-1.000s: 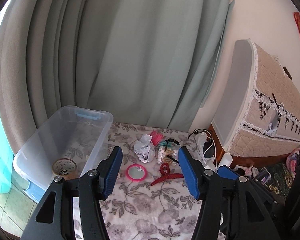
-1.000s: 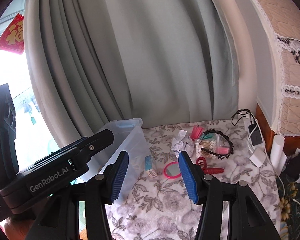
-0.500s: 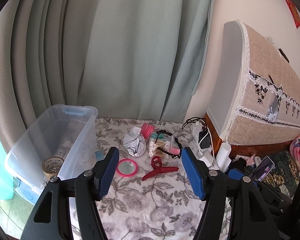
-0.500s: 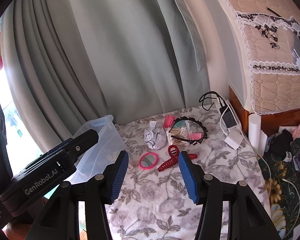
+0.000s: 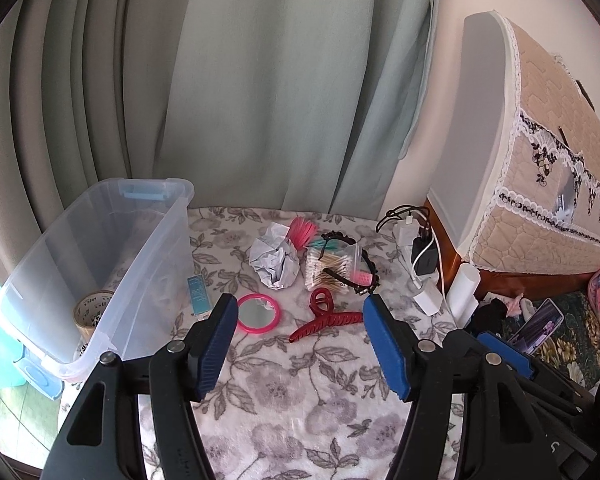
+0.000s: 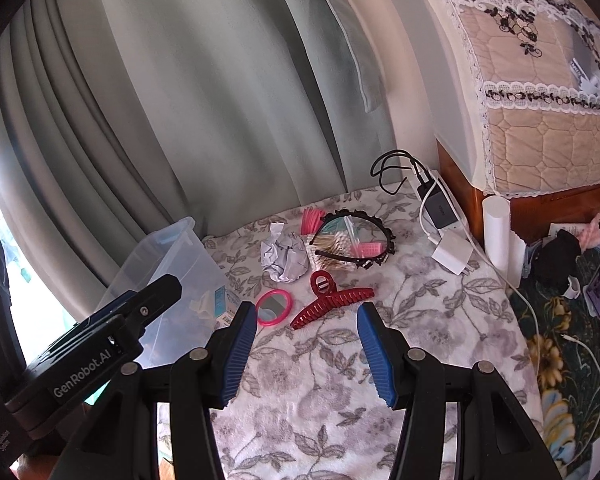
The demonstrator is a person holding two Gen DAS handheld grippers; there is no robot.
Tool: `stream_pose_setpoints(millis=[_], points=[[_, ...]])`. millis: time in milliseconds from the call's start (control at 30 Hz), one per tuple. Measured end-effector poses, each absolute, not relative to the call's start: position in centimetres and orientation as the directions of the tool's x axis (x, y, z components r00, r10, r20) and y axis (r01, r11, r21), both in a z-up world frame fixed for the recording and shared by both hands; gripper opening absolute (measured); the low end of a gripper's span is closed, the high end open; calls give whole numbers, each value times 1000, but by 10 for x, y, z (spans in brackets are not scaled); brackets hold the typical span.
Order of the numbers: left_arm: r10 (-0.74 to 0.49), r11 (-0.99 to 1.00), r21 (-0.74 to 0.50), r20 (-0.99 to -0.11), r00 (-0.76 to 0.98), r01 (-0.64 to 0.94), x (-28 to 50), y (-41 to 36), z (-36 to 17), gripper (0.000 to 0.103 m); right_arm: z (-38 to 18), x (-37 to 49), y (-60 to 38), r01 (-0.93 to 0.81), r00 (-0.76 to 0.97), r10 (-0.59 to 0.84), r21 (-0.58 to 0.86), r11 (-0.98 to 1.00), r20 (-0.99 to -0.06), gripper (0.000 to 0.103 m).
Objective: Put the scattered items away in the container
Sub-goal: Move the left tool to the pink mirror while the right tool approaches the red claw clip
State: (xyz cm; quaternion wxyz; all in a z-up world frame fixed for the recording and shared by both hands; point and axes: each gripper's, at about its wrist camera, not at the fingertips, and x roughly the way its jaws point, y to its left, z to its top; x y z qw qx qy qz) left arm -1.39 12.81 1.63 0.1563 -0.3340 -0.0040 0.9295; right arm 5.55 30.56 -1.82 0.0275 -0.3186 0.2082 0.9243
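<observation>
A clear plastic bin [image 5: 100, 248] [image 6: 168, 256] stands at the left of a floral cloth, with a tape roll [image 5: 92, 308] inside. On the cloth lie a pink round mirror [image 5: 258, 314] [image 6: 274, 307], a red hair claw [image 5: 324, 318] [image 6: 328, 300], crumpled paper [image 5: 274, 262] [image 6: 284, 258], a bag of cotton swabs [image 5: 330, 268] [image 6: 336, 242], a black headband [image 5: 364, 268] [image 6: 380, 232], a pink comb [image 5: 302, 232] and a small blue packet [image 5: 199, 292]. My left gripper [image 5: 300, 340] and right gripper [image 6: 306, 348] are both open and empty, held above the cloth's near side.
Chargers and cables [image 5: 420, 248] [image 6: 440, 208] lie at the cloth's right edge, with a white cylinder [image 6: 498, 232] beside them. A covered appliance [image 5: 520, 160] stands at the right. Grey curtains [image 5: 240, 80] hang behind. A phone [image 5: 536, 326] and clutter lie at the lower right.
Both grippers have swung to the right and tilted down, so the scattered items now sit centred between the fingers. Both stay open and empty.
</observation>
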Motion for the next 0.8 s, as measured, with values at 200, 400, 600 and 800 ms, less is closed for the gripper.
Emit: stream_pose_setpoints(millis=[200, 400, 600, 800], points=[[281, -955, -114, -646, -709, -275, -27, 124, -2, 66, -37, 44, 307, -202, -764, -82, 358, -911, -640, 56], [278, -956, -127, -677, -681, -265, -42, 120, -20, 66, -56, 30, 309, -227, -732, -78, 351, -908, -677, 56], [287, -951, -132, -710, -644, -278, -57, 123, -41, 66, -74, 17, 311, -244, -694, -81, 340, -908, -715, 56], [283, -949, -125, -741, -609, -289, -73, 125, -63, 66, -90, 5, 314, -266, -661, -73, 324, -908, -747, 56]])
